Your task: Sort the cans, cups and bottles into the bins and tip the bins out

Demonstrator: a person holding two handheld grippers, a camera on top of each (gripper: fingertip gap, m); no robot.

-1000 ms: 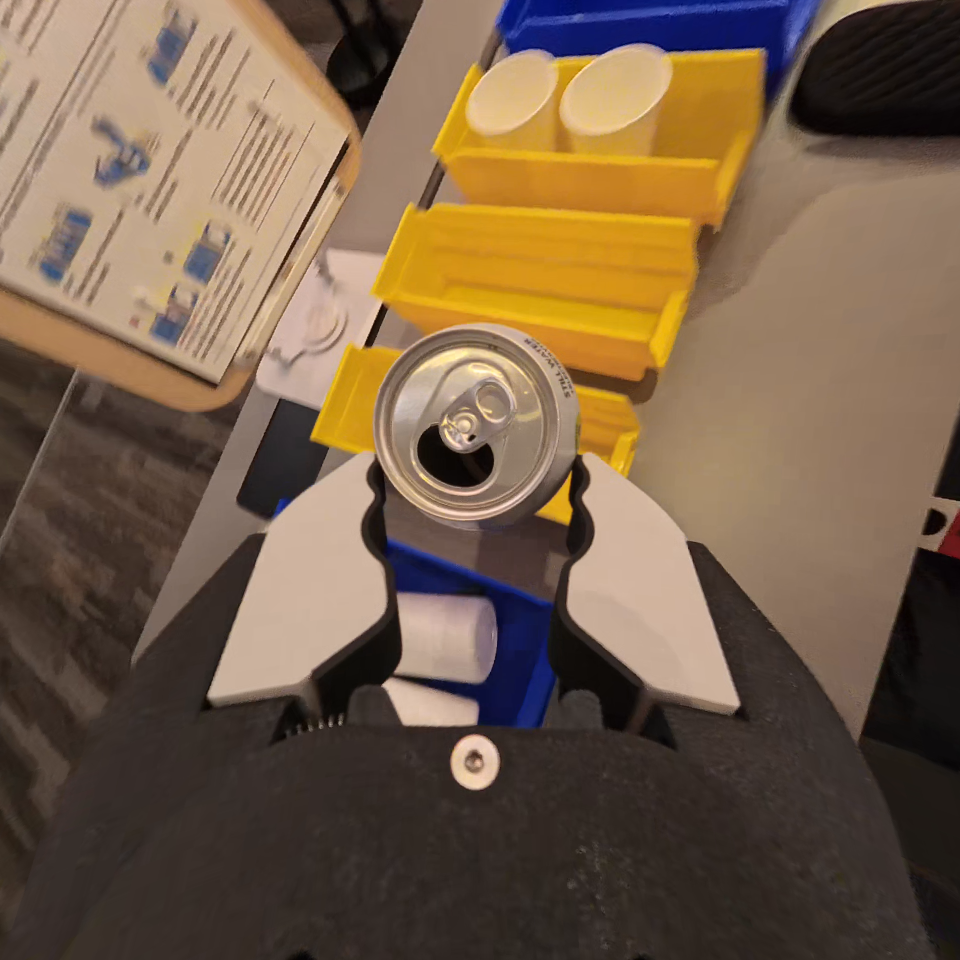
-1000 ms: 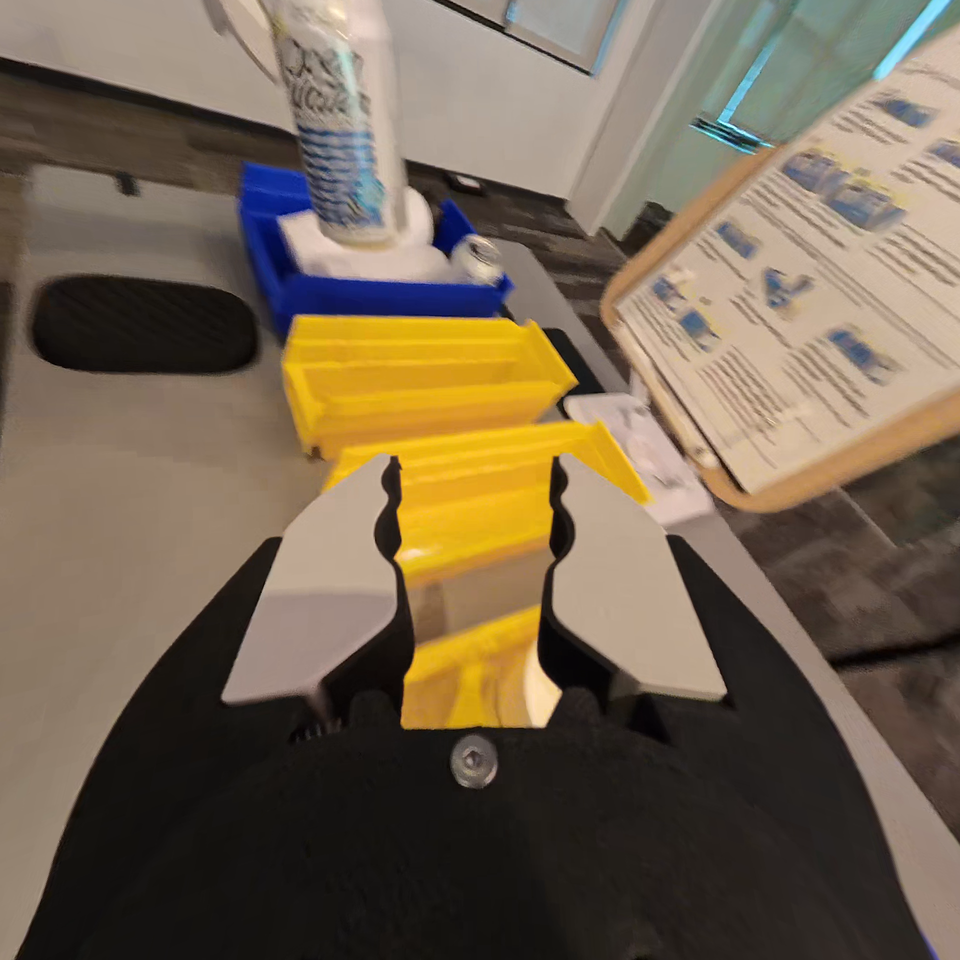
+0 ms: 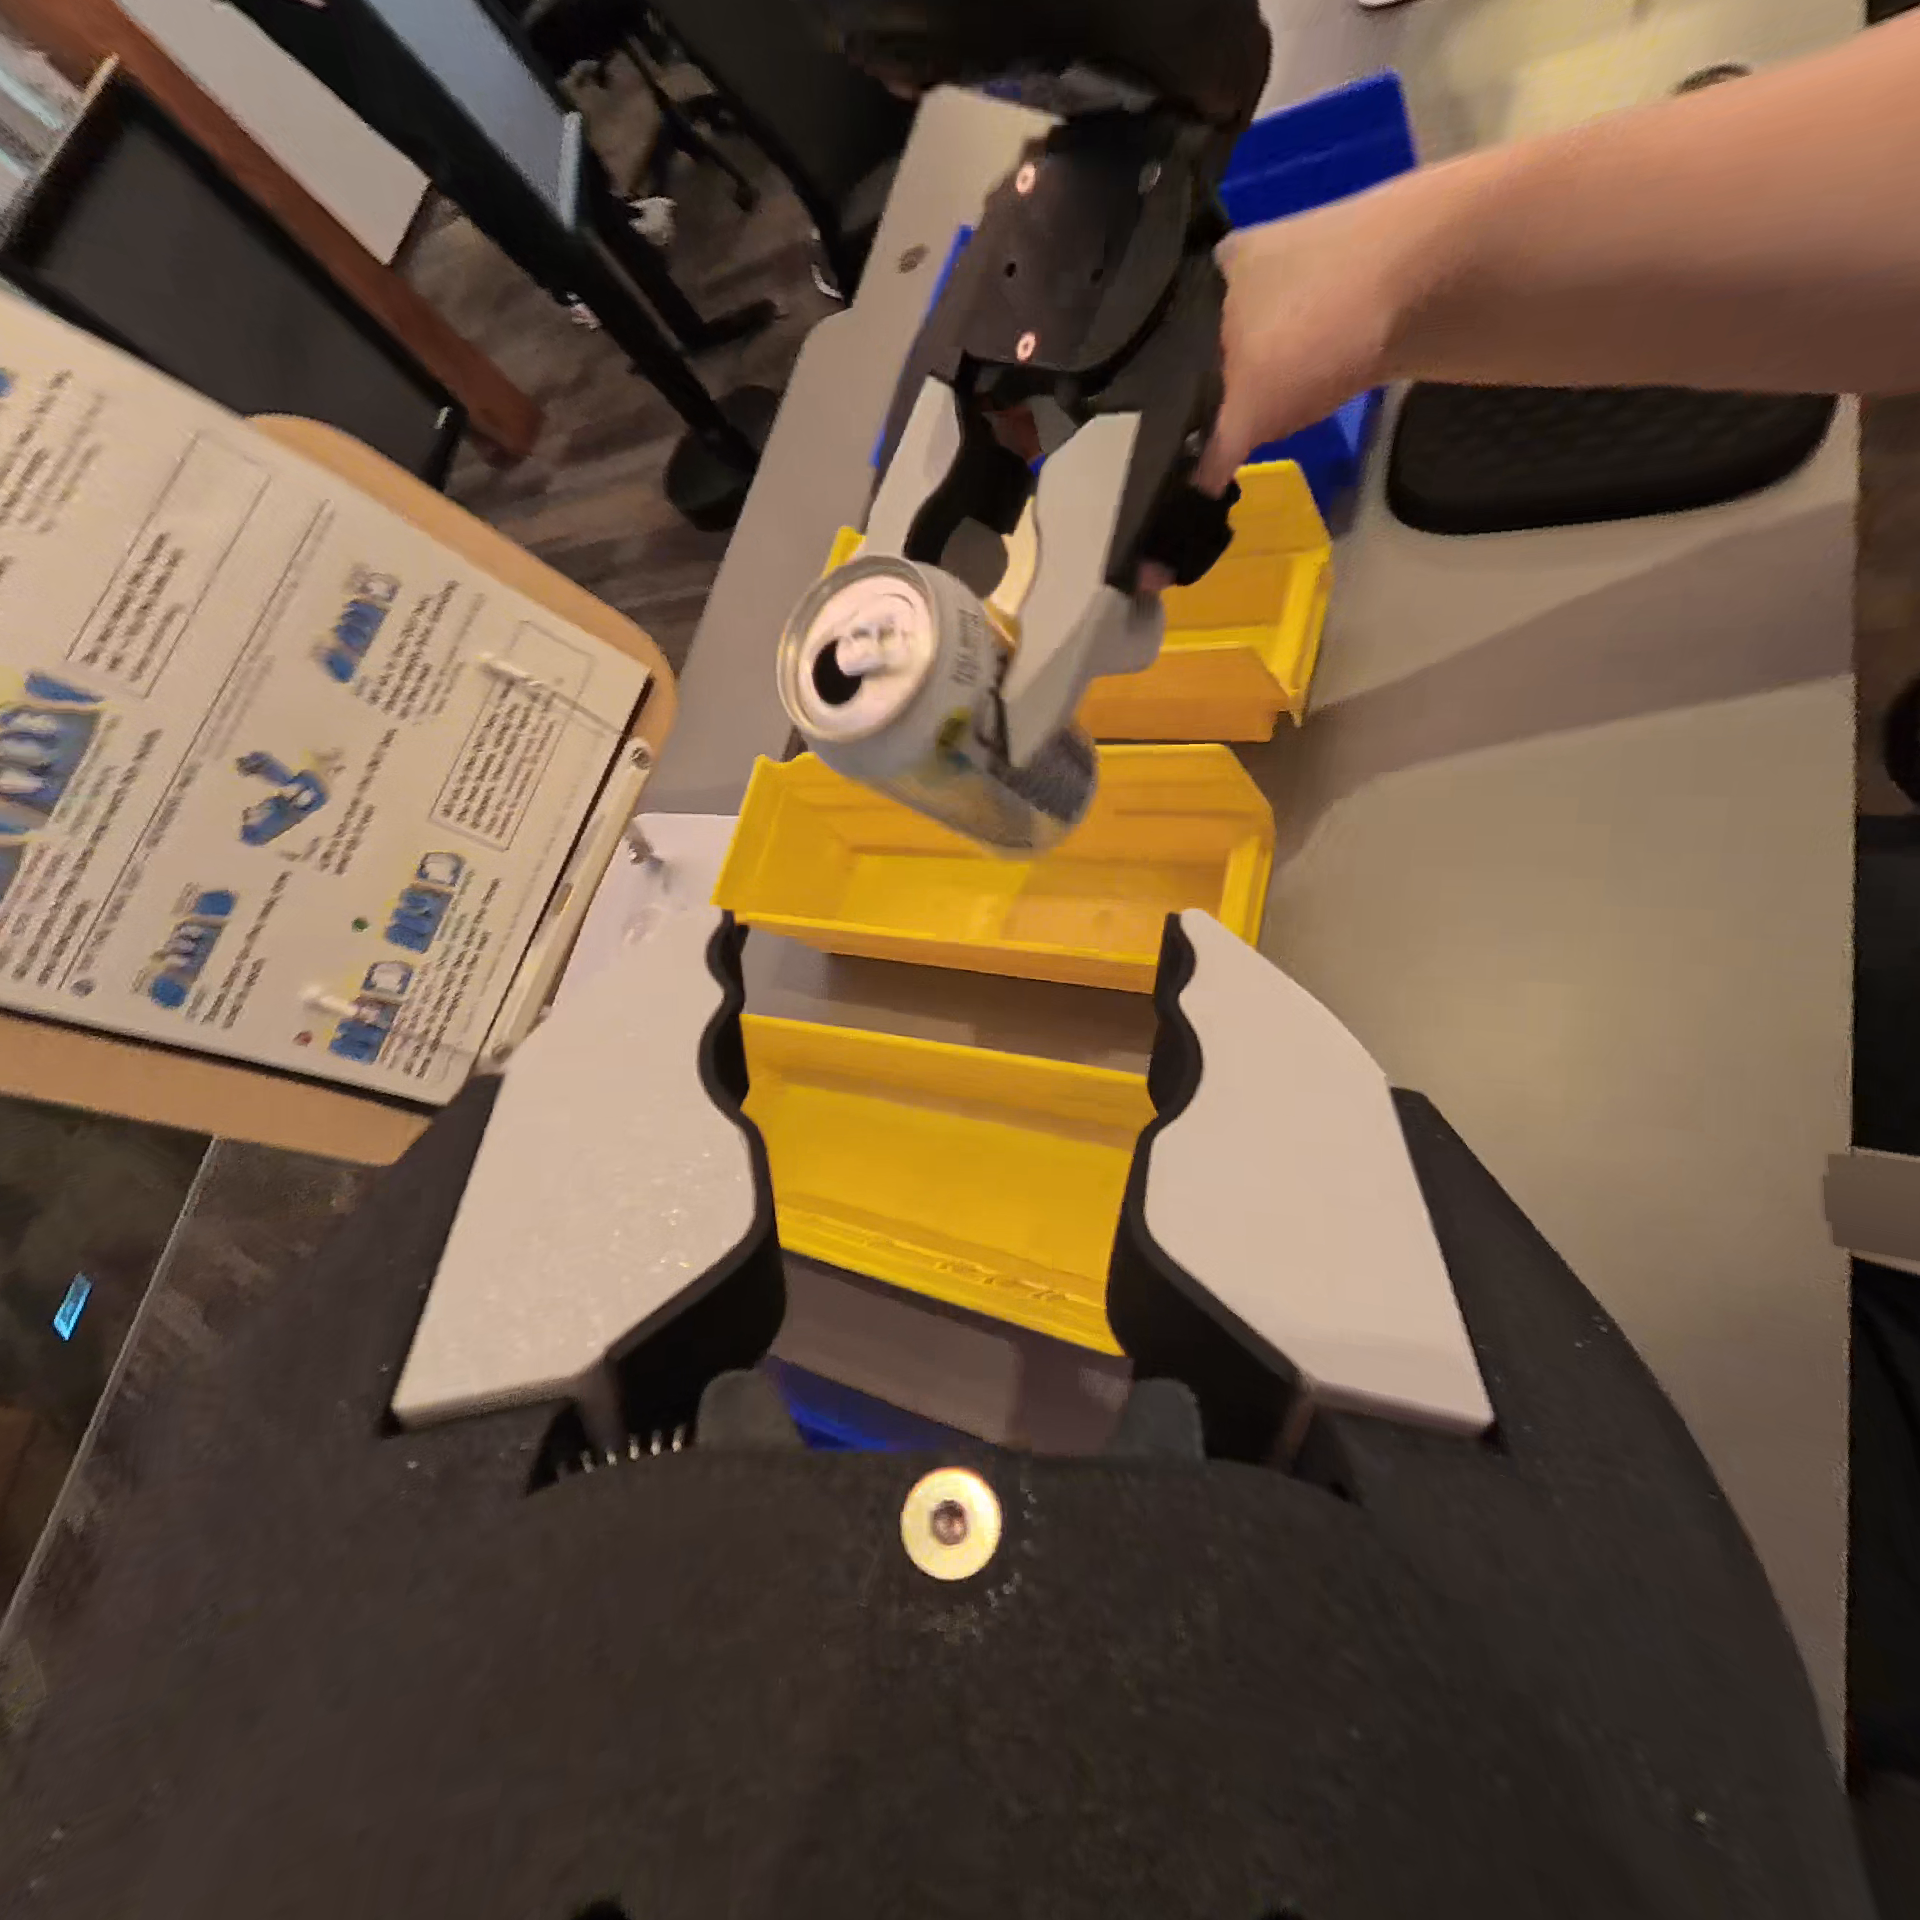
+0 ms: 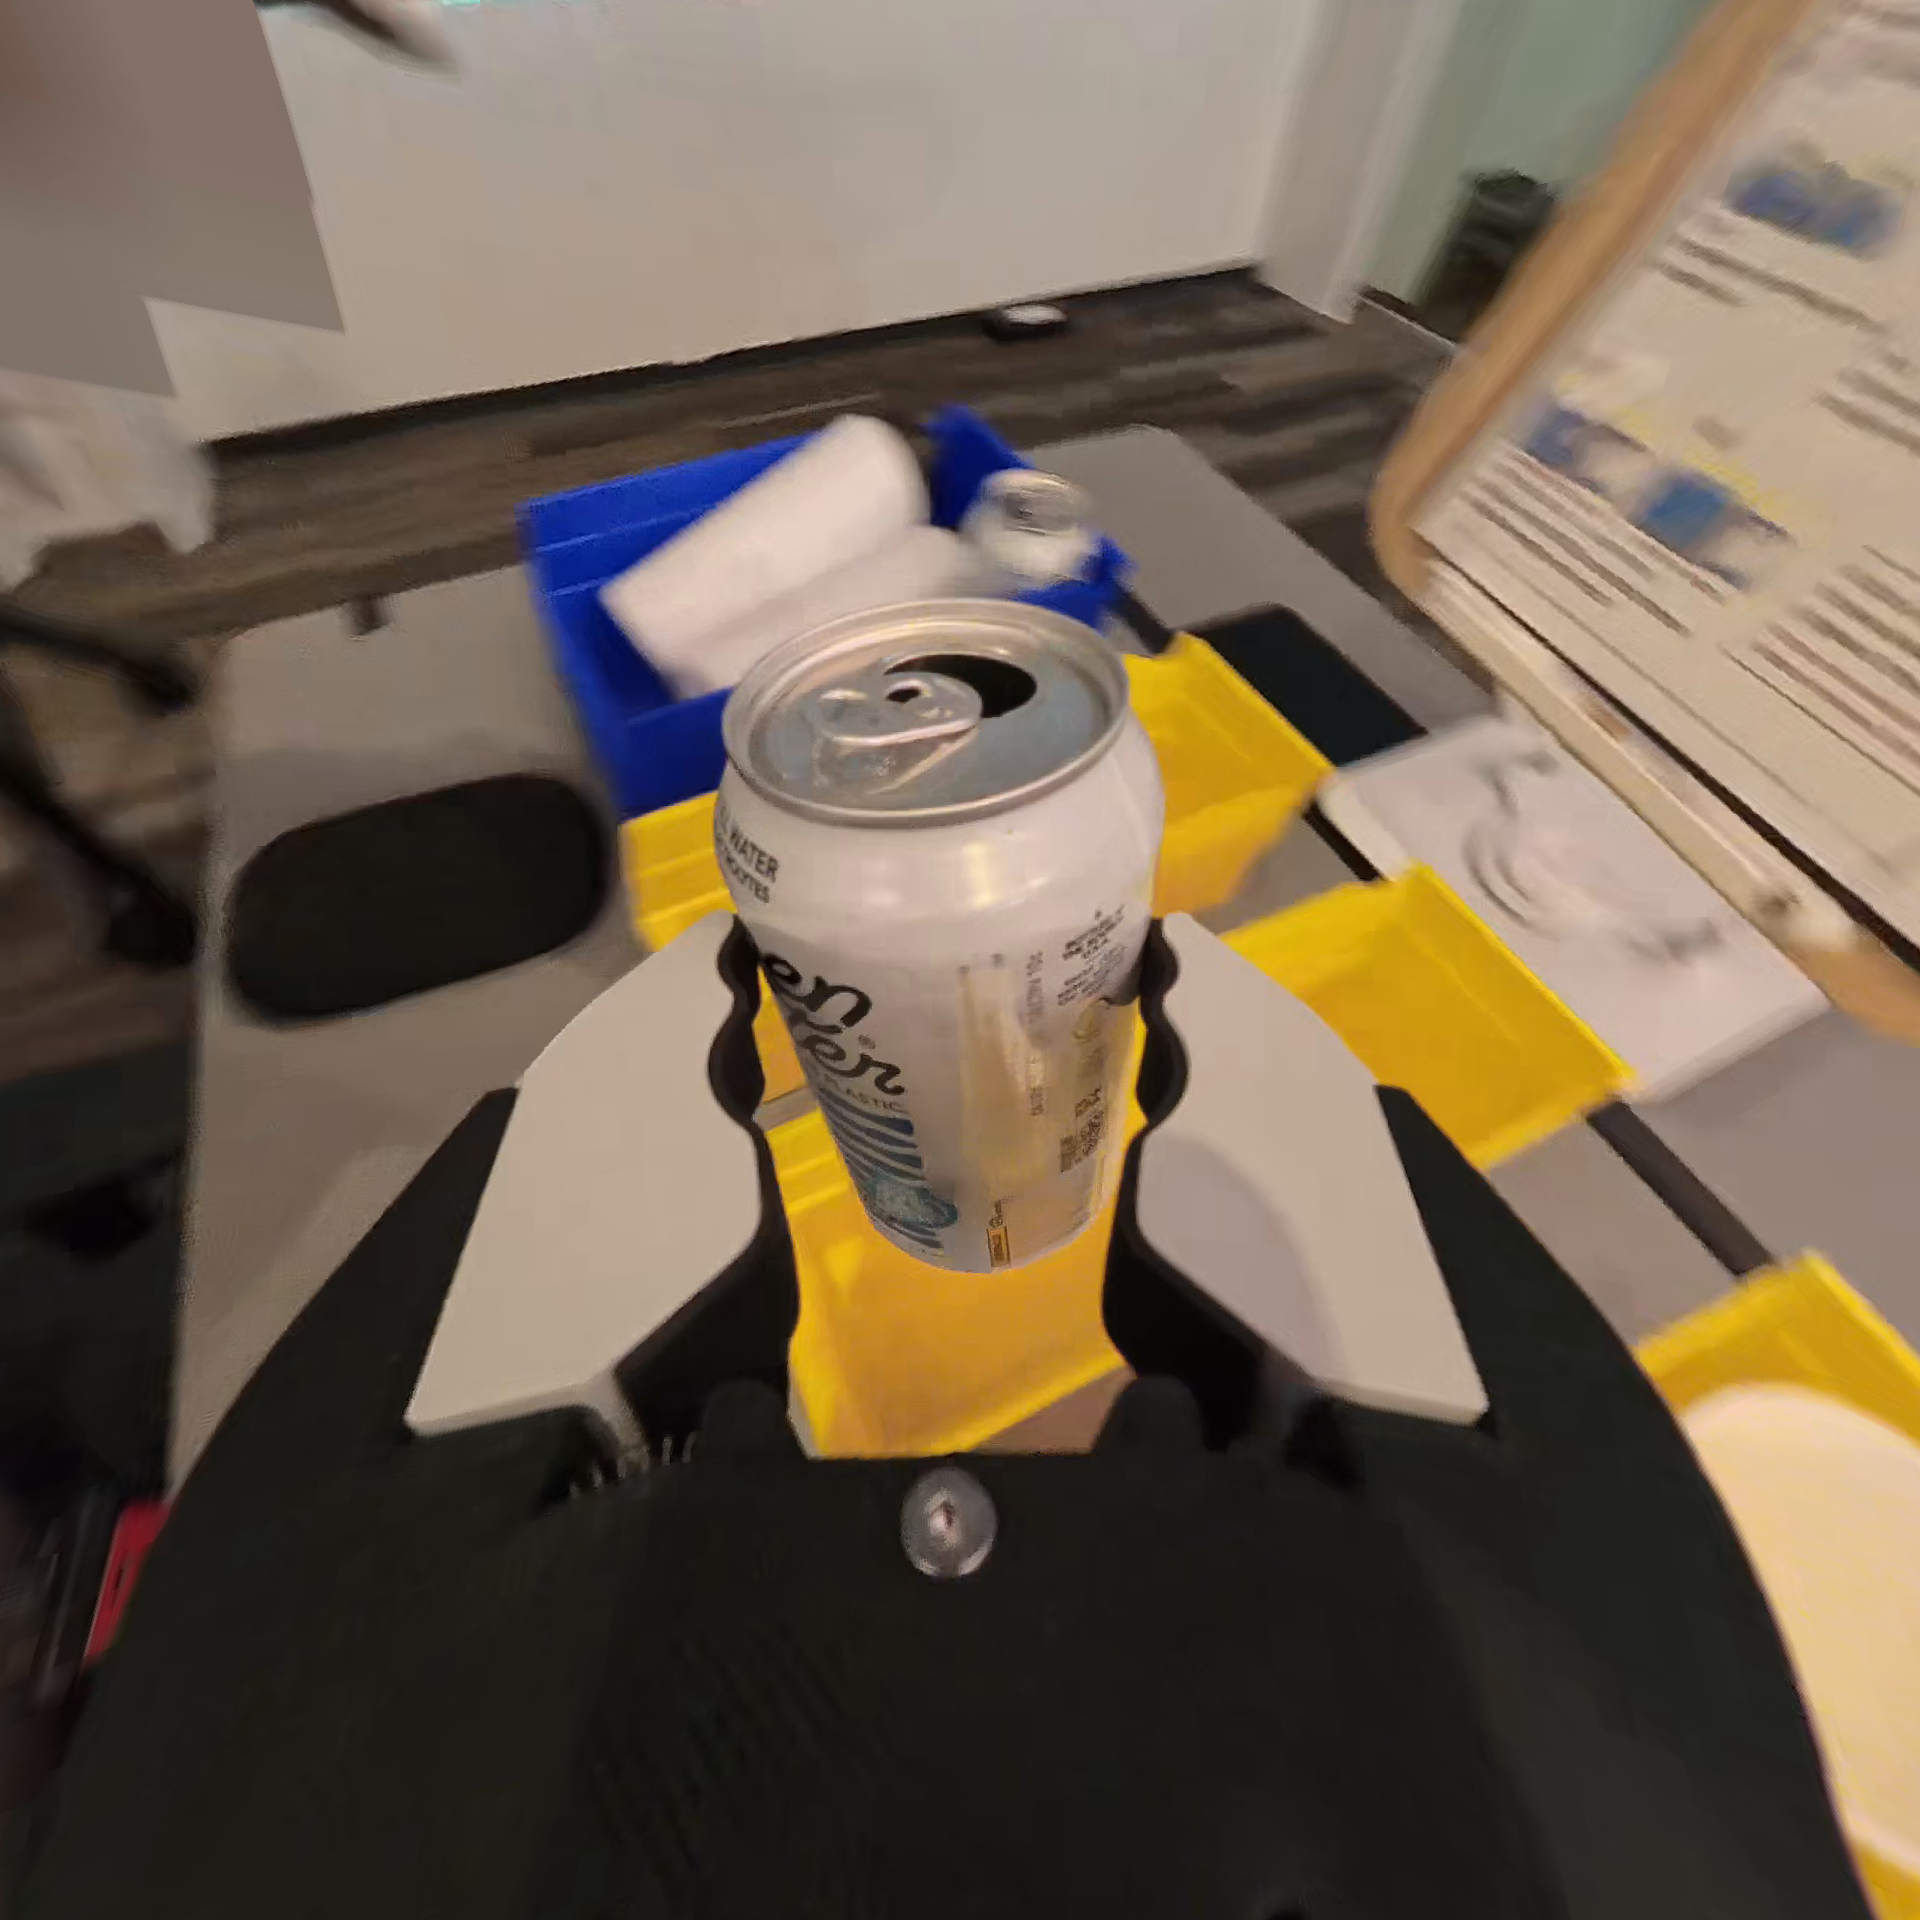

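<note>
The left gripper (image 3: 951, 1039) is standing wide open with nothing in it, two yellow bins (image 3: 935, 904) lying beyond its jaws. The right gripper (image 4: 940, 997) is clamping one silver can (image 4: 935, 914) between its pads, over three yellow bins (image 4: 1444, 997).

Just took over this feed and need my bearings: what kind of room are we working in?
Probably an office or lab demo room: a grey work table with yellow plastic sorting bins, dark patterned carpet, a black wheeled desk base, and a wood-framed printed instruction board.
</note>
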